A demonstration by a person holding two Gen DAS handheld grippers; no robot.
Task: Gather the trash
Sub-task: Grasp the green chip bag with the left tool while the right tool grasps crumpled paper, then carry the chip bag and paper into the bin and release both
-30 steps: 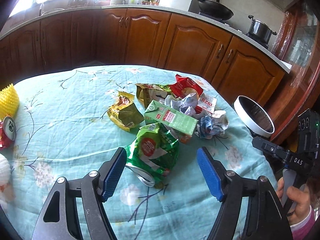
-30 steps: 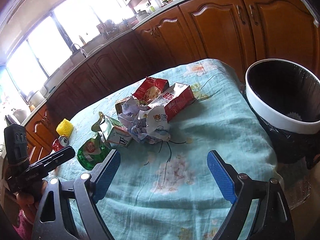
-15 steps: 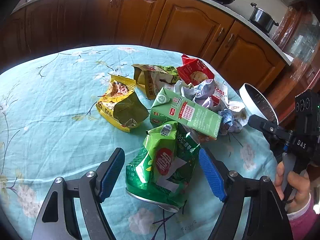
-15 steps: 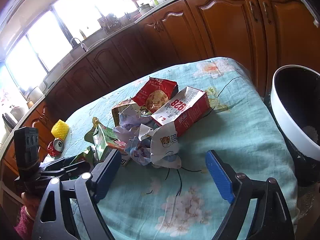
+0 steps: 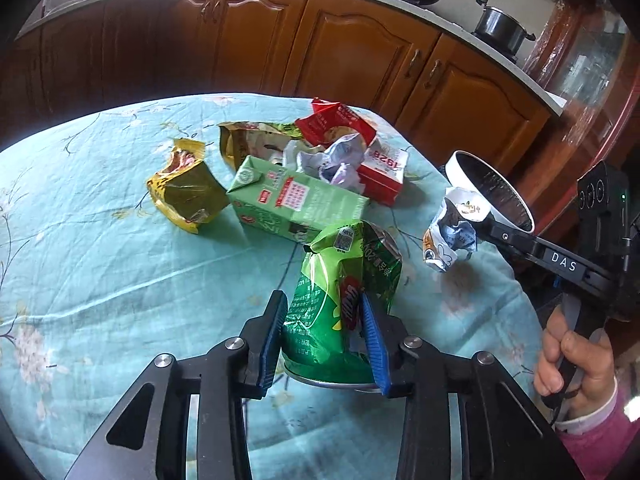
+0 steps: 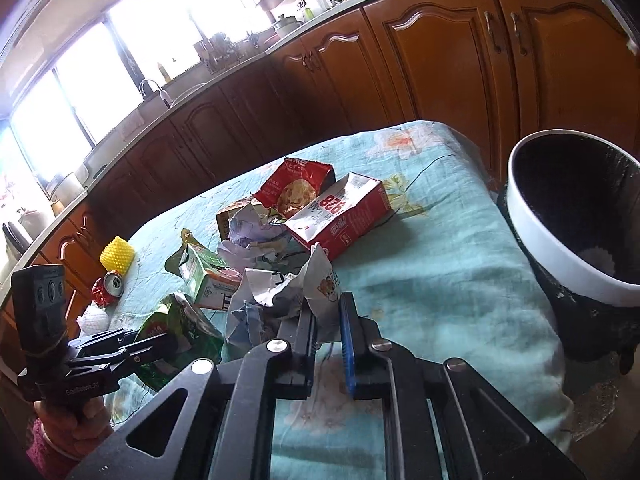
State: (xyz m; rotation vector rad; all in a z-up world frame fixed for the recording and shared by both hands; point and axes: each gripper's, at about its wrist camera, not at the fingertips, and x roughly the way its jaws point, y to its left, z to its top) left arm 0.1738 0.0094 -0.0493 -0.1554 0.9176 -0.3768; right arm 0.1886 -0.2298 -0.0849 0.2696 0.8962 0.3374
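the left gripper (image 5: pixel 325 330) is closing on a green chip bag (image 5: pixel 344 300) (crinkled, silver inside showing at its near end), and both blue pads already press into the bag's sides at the near middle of the table. just beyond the bag lies a green drink carton (image 5: pixel 296 200) on its side, with a yellow-green snack wrapper (image 5: pixel 184 192) to its left. further back sit a heap of crumpled paper (image 5: pixel 336 160), a red snack packet (image 5: pixel 336 124) and a red and white carton (image 5: pixel 382 172).

the right gripper (image 6: pixel 326 320) is closing too, its jaws nearly together and pinching an edge of a crumpled paper wad (image 6: pixel 280 296), which shows in the left wrist view hanging from its tip just near the table's right edge. a hand (image 5: pixel 576 360) with a pink sleeve grips its handle.

a white-rimmed black trash bin (image 6: pixel 560 256) stands off the table's right side, close to the held paper. at the far left of the floral teal tablecloth (image 6: pixel 440 248) are a crushed red can (image 6: pixel 108 288) and a yellow foam net (image 6: pixel 116 258).
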